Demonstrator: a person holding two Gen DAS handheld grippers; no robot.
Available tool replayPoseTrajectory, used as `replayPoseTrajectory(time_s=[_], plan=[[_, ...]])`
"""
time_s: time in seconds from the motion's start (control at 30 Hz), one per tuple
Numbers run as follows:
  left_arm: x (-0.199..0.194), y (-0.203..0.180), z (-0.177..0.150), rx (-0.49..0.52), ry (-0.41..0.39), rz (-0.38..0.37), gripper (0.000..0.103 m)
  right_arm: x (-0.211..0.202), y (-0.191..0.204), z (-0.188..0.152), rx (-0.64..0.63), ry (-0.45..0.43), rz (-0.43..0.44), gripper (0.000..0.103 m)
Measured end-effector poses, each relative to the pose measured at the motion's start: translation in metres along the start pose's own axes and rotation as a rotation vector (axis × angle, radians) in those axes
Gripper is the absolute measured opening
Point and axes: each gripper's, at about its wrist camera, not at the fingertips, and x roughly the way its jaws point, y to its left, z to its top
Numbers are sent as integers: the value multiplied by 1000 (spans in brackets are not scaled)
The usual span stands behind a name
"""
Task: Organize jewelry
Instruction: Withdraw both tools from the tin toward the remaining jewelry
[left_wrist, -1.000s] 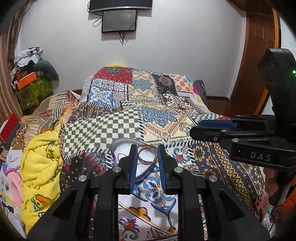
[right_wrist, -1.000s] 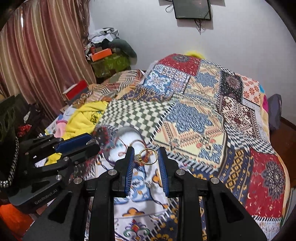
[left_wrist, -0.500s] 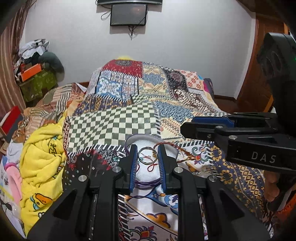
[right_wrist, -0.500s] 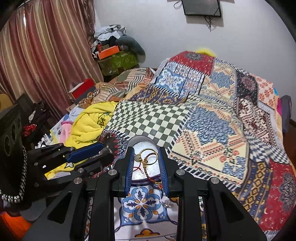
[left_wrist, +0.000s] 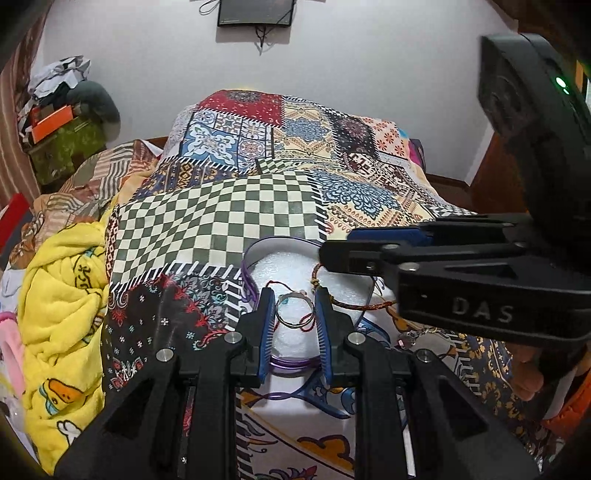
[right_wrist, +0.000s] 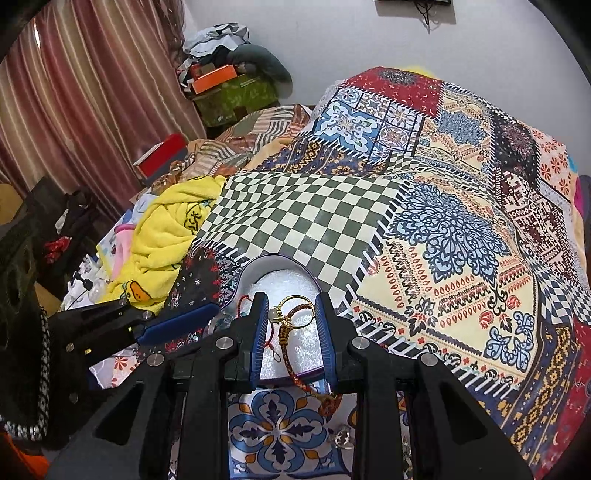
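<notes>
My left gripper is shut on a silver ring and holds it over a heart-shaped box with white foam inside. A red thread bracelet lies across the foam. My right gripper is shut on a gold ring with a pale stone, above the same box. A braided brown bracelet hangs down from the gold ring. Each gripper shows beside the other: the right one in the left wrist view, the left one in the right wrist view.
The box sits on a bed with a patchwork quilt. A yellow blanket is heaped at the left. Boxes and clothes pile up by the far wall, near a curtain. Small trinkets lie in front of the box.
Both grippers have moved forward and down with their rings, from above the quilt to just over the heart-shaped box. The box has come into full view.
</notes>
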Motion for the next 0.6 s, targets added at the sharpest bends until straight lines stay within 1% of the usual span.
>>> replayPoseTrajectory(time_s=[0.13,0.3,0.37,0.4,0.43,0.47,0.5,0.57,0.6], plan=[[3,-4,0,14,8,3,21,4,0,1,8,8,2,24],[4,-5,0,9,15,8,21,6,1,0,4,23,-6,24],[4,-5,0,9,21,10,21,4,0,1,12,23,1,27],[3,-5,-1,11,24,11,21,2,0,1,17,20,4,32],[3,-5,-1,12,26,14,22,1,-1,1,21,15,5,38],[2,-5,-1,14,28,19,26,-4,-1,1,27,4,3,39],[1,-4,-1,14,27,23,30,-6,-1,1,30,-3,1,40],[-3,-4,0,11,20,25,35,-13,-3,2,39,-14,-2,41],[-5,-3,1,8,16,27,35,-17,-4,2,44,-20,-5,41]])
